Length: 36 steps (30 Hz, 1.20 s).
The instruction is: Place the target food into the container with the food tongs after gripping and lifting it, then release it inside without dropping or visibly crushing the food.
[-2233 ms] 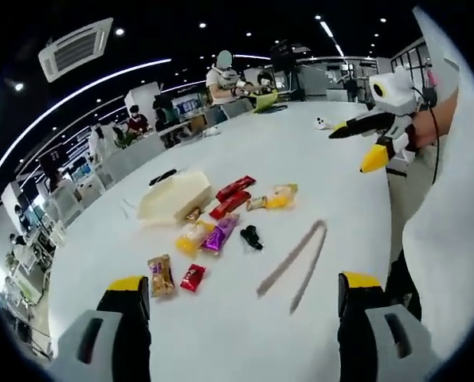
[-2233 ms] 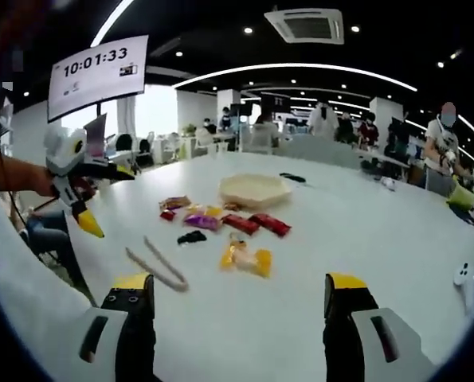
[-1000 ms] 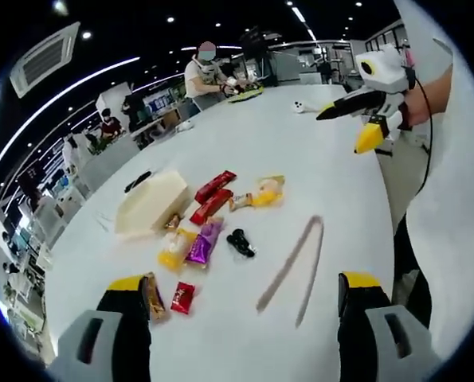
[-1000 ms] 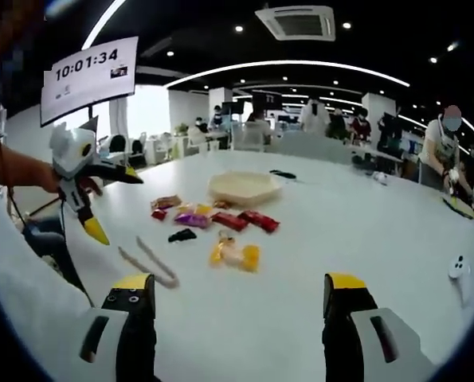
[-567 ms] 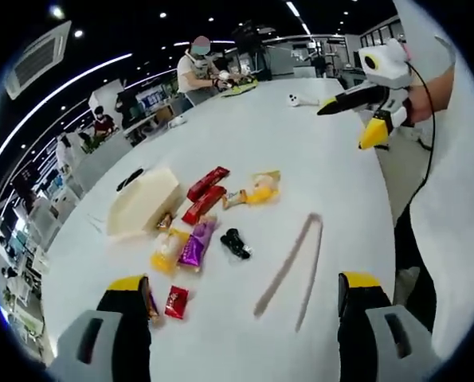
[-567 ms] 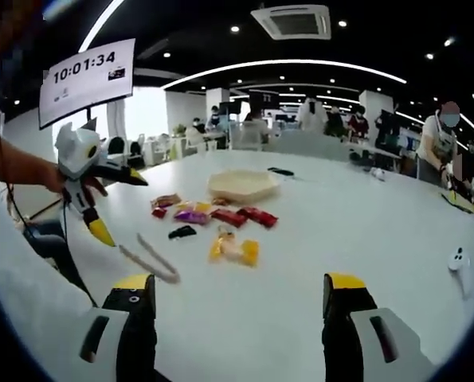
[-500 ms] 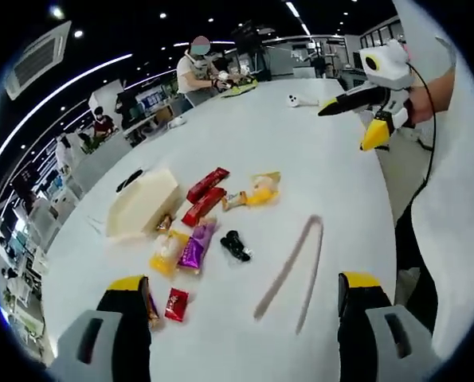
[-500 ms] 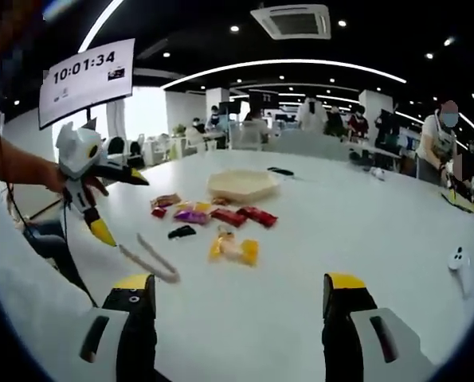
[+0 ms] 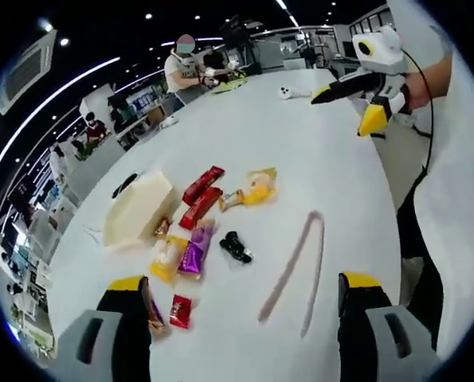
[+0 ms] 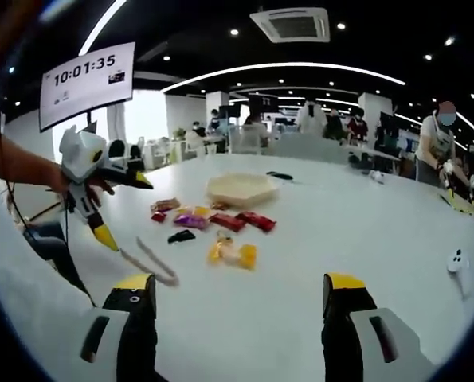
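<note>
Both grippers hang above the white tabletop (image 9: 300, 135), nothing grabbed yet, so this looks like the lineup stage before going for the tongs (image 9: 294, 270). The left gripper (image 9: 244, 306) has its fingers spread wide and empty, same for the right gripper (image 10: 240, 306). The tongs lie flat near the table edge, a long thin V of dull grey metal, probably parked there so a gripper can drop straight onto them. The snacks are bunched between the tongs and the container (image 9: 137, 208), a shallow beige tray with angled sides: two red bars (image 9: 201, 196), a crinkly yellow packet (image 9: 255, 188), a shiny purple one (image 9: 192, 248), a small black thing (image 9: 236, 246). Can't tell which one is the target. Those foil wrappers look slippery and soft, so I'd guess a light squeeze is the way.
</note>
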Each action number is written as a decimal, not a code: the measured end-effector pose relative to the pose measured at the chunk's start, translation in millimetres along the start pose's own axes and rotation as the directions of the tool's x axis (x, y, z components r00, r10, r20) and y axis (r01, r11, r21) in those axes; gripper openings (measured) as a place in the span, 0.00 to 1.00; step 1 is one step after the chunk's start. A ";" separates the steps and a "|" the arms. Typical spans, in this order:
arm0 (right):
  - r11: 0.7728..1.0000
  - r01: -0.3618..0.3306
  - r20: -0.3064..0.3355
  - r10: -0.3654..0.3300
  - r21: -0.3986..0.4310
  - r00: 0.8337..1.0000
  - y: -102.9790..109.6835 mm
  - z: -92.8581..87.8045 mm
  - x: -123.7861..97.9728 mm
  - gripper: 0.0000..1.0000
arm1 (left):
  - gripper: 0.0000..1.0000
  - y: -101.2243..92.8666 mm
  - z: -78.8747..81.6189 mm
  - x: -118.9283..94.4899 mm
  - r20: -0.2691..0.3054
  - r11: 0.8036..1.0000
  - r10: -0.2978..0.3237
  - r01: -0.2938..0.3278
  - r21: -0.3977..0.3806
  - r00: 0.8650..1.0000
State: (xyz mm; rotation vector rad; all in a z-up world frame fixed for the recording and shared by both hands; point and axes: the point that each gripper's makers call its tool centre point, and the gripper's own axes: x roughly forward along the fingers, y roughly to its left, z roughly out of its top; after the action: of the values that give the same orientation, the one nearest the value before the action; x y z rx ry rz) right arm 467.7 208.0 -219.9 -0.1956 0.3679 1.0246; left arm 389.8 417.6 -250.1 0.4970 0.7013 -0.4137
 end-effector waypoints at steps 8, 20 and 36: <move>1.000 0.003 0.002 -0.003 0.004 1.000 -0.3 -0.8 -1.9 0.87 | 1.00 -3.2 3.8 5.1 -0.010 0.999 -0.026 0.026 0.028 1.000; 1.000 0.018 0.018 -0.018 0.017 1.000 -2.0 -2.6 -6.0 0.87 | 0.99 -13.9 -0.9 7.1 -0.035 0.997 -0.056 0.058 0.052 0.998; 0.998 0.031 0.028 -0.032 0.049 0.999 -6.1 -3.1 -6.9 0.86 | 0.95 -36.6 -16.2 15.2 -0.084 0.984 -0.159 0.165 0.066 0.984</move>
State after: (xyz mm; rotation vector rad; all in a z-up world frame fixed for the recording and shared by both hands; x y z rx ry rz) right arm 469.2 198.4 -220.2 -0.1429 0.3624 0.9854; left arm 373.3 394.2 -281.9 0.5291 0.8083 -0.5762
